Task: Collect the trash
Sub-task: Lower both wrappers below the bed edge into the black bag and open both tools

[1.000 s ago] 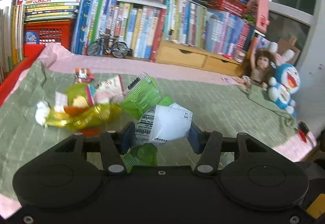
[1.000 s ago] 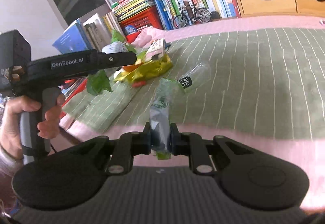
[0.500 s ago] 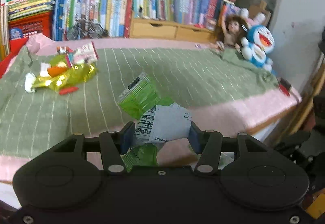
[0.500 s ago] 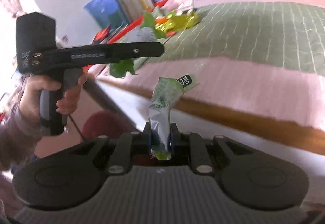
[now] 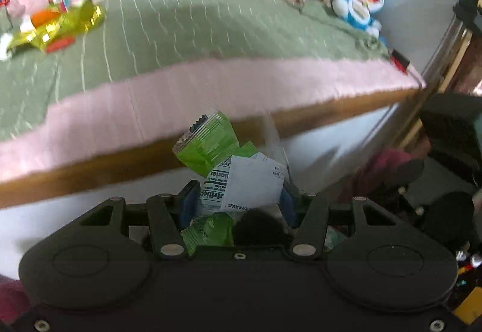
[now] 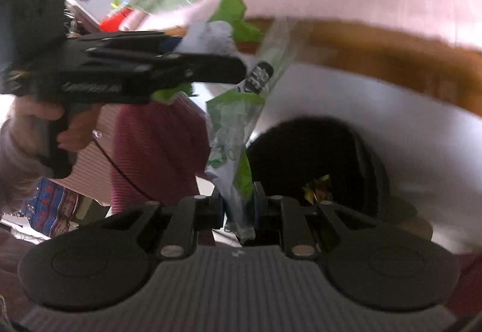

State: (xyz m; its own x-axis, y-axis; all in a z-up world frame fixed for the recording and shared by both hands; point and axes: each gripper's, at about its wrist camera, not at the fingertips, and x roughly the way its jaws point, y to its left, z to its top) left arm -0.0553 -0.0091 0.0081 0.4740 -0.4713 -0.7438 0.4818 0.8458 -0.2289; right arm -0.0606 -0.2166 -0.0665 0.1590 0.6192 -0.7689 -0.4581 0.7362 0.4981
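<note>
Because both loads are bound for the black bin [image 6: 316, 157] below the bed edge, the left claw [image 5: 238, 205] grips a crumpled green-and-white wrapper [image 5: 241, 175] and the right claw [image 6: 236, 208] pinches a clear green-printed wrapper [image 6: 235, 145] (jaws narrow); more trash [image 5: 51, 28] lies on the bed [image 5: 180, 40].

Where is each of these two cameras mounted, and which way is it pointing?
Left wrist view: on the left hand-held gripper, looking along its fingers at the bed; it pinches a green-and-white wrapper.
Right wrist view: on the right hand-held gripper, aimed down at a dark bin; it clamps a clear green wrapper; the person's hand shows.
Shared: both see the bed's edge, and the left gripper's wrapper appears in each.
</note>
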